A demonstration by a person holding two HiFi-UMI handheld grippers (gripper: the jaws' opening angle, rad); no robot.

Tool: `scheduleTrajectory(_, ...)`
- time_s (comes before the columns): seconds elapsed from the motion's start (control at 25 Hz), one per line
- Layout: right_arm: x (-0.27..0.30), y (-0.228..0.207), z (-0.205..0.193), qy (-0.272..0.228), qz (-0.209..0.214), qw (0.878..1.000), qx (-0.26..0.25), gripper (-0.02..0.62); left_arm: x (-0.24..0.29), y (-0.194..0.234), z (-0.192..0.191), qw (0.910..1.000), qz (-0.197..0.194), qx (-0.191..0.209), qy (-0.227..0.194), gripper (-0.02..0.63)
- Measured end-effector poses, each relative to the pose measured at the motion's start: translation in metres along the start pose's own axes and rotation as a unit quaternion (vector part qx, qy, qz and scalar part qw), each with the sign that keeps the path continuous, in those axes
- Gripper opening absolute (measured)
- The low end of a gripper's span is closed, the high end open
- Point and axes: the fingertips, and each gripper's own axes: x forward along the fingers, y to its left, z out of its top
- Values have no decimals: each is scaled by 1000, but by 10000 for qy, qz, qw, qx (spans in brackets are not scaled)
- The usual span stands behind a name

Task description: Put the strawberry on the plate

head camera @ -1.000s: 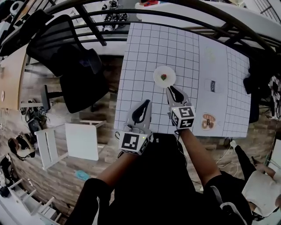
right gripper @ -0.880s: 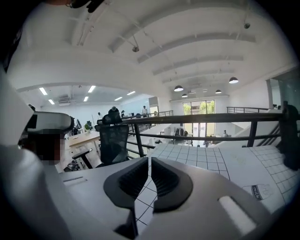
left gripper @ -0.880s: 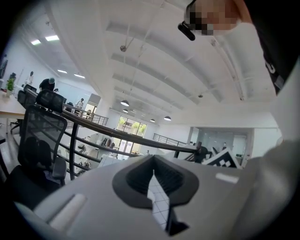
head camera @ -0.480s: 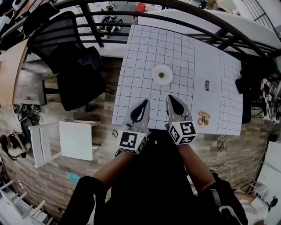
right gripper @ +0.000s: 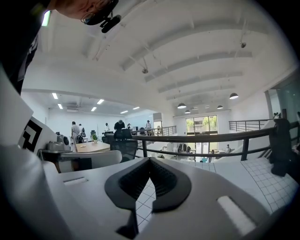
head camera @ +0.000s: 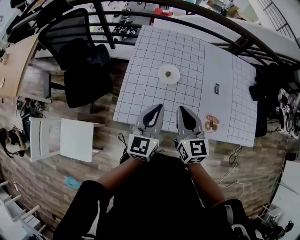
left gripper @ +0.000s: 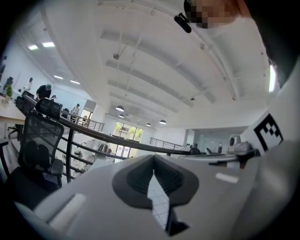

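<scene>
The strawberry (head camera: 168, 73) lies on the small white plate (head camera: 173, 78) in the middle of the gridded table (head camera: 140, 89), seen in the head view. Both grippers are drawn back to the table's near edge, well short of the plate and side by side. My left gripper (head camera: 160, 107) is shut with nothing in it, its tips meeting (left gripper: 153, 157). My right gripper (head camera: 179, 108) is shut and empty too, its jaws closed together (right gripper: 149, 161). Neither gripper view shows the plate or the strawberry.
A small dark card (head camera: 217, 86) and a round dish with brown pieces (head camera: 211, 123) lie on the right part of the table. A black office chair (head camera: 84, 70) and a white stool (head camera: 65, 139) stand left of the table. A dark railing (head camera: 201, 14) runs behind it.
Both grippers have drawn back from the plate toward my body. The right gripper, near the plate before, has shut. The strawberry stays on the plate.
</scene>
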Motion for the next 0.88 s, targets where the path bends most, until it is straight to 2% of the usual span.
scheduleTrajectory(0.36, -107, -15, -17, -220, -131, 9996, -73, -2, -44, -106, -29, 9996, -107, 242, -13, 8)
scheduleTrajectory(0.64, -157, -18, -32, -199, -66, 9997, -103, -3, -59, -150, -34, 9992, -94, 378, -130, 8)
scheduleTrajectory(0.88, -178, -18, -33, -305, -24, 9993, -224, -2, -71, -175, -40, 9985, -80, 511, -156, 8)
